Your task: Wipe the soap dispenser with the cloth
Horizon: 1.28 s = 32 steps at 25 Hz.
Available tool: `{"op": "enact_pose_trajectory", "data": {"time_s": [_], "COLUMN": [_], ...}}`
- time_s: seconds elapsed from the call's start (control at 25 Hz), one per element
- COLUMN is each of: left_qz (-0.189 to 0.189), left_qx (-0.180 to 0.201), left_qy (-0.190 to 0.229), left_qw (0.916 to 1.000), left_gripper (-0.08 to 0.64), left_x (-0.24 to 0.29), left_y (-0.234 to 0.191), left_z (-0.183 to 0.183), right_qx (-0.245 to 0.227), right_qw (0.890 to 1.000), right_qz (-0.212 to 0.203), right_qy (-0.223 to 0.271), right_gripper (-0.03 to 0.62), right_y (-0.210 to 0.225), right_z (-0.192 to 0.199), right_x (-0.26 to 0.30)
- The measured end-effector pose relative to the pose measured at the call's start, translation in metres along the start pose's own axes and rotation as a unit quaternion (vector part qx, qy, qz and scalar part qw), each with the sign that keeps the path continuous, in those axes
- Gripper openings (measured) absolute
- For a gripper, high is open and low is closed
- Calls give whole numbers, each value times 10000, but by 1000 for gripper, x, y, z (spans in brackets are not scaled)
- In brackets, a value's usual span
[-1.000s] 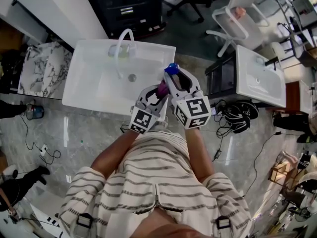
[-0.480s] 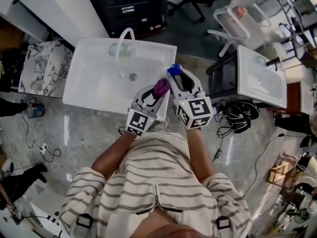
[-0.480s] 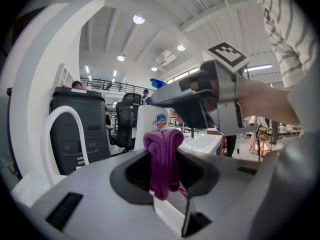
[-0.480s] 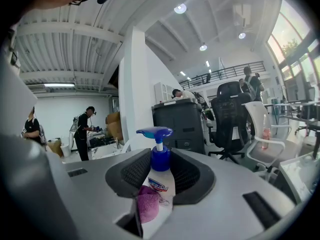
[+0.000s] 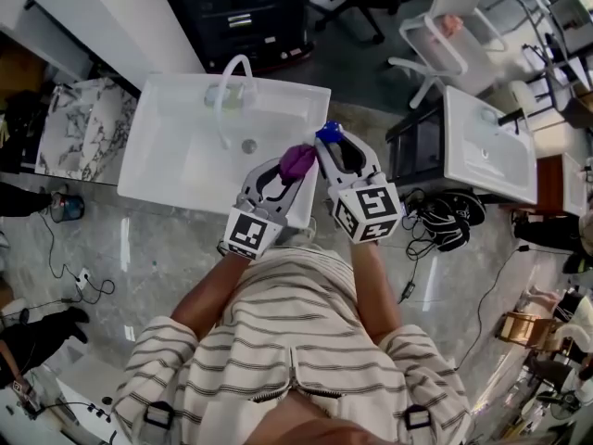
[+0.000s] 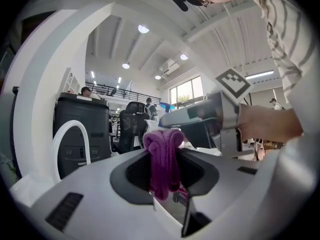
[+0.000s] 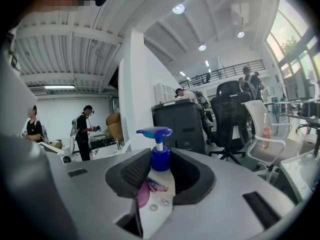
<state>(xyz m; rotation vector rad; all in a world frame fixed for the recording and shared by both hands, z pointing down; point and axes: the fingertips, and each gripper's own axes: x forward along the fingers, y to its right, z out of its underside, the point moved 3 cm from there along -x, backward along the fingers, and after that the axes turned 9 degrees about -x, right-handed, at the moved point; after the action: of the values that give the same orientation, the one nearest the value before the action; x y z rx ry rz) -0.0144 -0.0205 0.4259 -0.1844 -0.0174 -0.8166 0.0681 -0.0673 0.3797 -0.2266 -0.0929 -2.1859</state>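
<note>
My right gripper (image 5: pixel 326 143) is shut on the soap dispenser (image 7: pixel 157 191), a white bottle with a blue pump head (image 5: pixel 327 132), held upright above the front right part of the white sink (image 5: pixel 176 170). The purple cloth (image 5: pixel 297 160) is bunched between the jaws of my left gripper (image 5: pixel 293 167), just left of the dispenser and close to it. In the left gripper view the cloth (image 6: pixel 164 161) hangs from the jaws with the right gripper's body just beyond it. Whether cloth and bottle touch I cannot tell.
A white curved faucet (image 5: pixel 229 89) stands at the back of the sink, the drain (image 5: pixel 248 145) in its middle. A second white basin (image 5: pixel 486 144) lies to the right, a black cabinet (image 5: pixel 243 12) and office chairs behind. Cables trail on the grey floor.
My left gripper has lifted with the cloth, bringing it up beside the dispenser's top. The right gripper and bottle have stayed almost still.
</note>
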Motion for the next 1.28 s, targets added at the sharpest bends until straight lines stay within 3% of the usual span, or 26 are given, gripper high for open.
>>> {"op": "enact_pose_trajectory", "data": {"time_s": [0.44, 1.0, 1.16, 1.28], "left_qz": [242, 1107, 1648, 2077], "left_qx": [-181, 150, -100, 19], "left_qy": [171, -114, -294, -458], "left_qw": [9994, 9937, 9858, 9771], "left_gripper": [118, 115, 115, 114], "left_x": [-4, 4, 10, 11], "left_y": [-10, -16, -16, -12], "left_z": [-19, -21, -20, -19], "right_qx": [-172, -581, -725, -671], "right_qw": [9996, 9945, 9898, 9875], "right_qz": [-199, -869, -1219, -1422], "right_qy": [61, 52, 110, 119], "right_gripper": [133, 133, 133, 133], "right_y": [6, -5, -15, -19], "right_z": [-5, -6, -7, -5], "right_x": [-15, -32, -36, -41]}}
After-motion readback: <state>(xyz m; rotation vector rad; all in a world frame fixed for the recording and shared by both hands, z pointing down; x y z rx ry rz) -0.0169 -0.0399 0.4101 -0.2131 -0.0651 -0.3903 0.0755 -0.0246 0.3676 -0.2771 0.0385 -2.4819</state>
